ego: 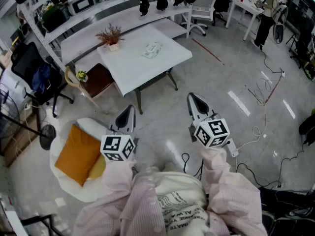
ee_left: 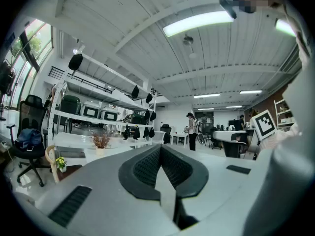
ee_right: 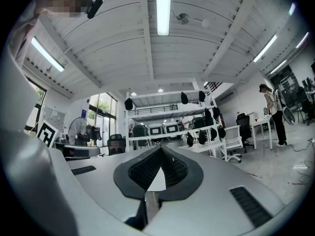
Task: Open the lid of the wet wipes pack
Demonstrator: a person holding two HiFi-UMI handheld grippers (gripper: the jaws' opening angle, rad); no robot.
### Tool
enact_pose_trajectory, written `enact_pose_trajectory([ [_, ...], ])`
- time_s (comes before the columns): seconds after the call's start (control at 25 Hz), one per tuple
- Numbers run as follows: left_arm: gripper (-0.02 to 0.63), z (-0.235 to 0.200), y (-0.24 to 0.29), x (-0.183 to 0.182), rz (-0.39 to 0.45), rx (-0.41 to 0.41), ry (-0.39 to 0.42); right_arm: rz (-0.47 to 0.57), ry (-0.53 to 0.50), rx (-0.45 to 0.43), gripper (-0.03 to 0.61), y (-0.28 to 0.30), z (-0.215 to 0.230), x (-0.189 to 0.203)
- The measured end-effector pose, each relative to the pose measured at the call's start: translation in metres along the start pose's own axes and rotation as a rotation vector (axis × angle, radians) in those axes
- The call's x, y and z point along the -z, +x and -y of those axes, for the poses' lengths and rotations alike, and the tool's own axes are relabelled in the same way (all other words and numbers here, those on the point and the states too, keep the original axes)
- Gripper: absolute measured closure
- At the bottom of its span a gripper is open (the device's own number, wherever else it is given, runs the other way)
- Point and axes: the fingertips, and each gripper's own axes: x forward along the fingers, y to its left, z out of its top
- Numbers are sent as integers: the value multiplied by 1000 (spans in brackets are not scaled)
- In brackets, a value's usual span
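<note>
Standing at 12 o'clock from the person in the head view, a white table (ego: 147, 70) sits on a glossy grey floor (ego: 221, 82). Long white shelving (ego: 93, 14) with boxes and dark hanging objects runs behind it from 10 to 12 o'clock. A black office chair (ego: 32, 65) stands at 9 o'clock and a white office chair (ego: 203, 6) at 1 o'clock. Another person (ego: 268, 14) stands by a desk at 2 o'clock. Loose cables (ego: 266, 95) trail over the floor at 3 to 4 o'clock. At 8 o'clock lies a white beanbag (ego: 91, 127) bearing an orange cushion (ego: 76, 154). A brown stool (ego: 98, 80) is tucked at the table's left edge.

The wet wipes pack (ego: 152, 49) lies flat on the table, toward its far right part. It is a small pale packet with a faint green tint. It is too small here to tell whether the lid is up or down. A dried plant (ego: 110, 36) in a light pot stands at the pack's 10 o'clock, well apart from it.

Both tools are held level over the floor, well short of the table. The left gripper (ego: 128, 109) has its jaws pressed together with nothing between them, as its own view shows (ee_left: 160, 149). The right gripper (ego: 193, 100) is likewise closed and empty (ee_right: 160, 149).
</note>
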Motion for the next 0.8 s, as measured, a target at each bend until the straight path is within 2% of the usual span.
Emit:
enact_pose_trajectory([
  [0.2,614,2,8,5,-30,-11,31,7,-2,-10,580,3,6,-1],
  [0.48,614,17,21,-2,44,35,-4,12,-17,-50,580,7,17,0],
  [0.64,613,23,26,-5,75,21,-18,9,-16,-61,580,8,26,-1],
  [0.8,612,20,27,-2,69,8,-5,6,-11,-73,580,13,26,2],
])
